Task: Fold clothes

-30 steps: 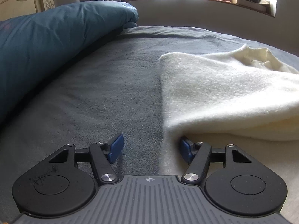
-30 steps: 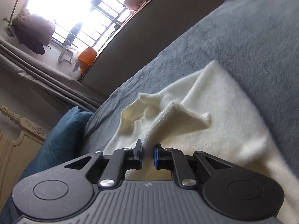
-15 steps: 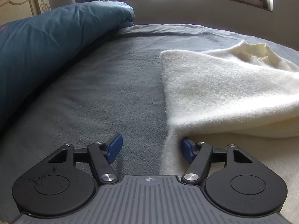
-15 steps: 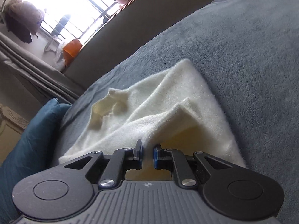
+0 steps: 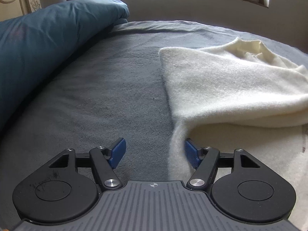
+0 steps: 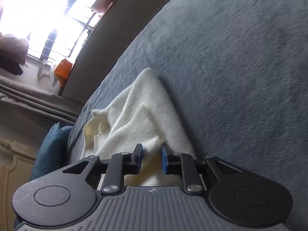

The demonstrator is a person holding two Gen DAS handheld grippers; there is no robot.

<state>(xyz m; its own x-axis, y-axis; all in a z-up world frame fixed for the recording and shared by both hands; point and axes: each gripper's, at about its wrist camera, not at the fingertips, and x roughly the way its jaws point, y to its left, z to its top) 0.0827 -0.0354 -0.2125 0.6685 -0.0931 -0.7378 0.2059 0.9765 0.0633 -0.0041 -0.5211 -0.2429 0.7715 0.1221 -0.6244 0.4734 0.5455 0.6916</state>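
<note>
Right wrist view: your right claw [image 6: 151, 158] has just been opening, cloth between its parted pads; the cream sweater's [image 6: 138, 119] fold could spring loose.

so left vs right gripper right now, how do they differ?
Left gripper stands wide open, mostly over the grey bedcover, one pad at the cream garment edge. Right gripper has a narrow gap; its jaws have just been opening, cream cloth lying between them, not visibly pinched. Both have blue pads and point down at the bed.
</note>
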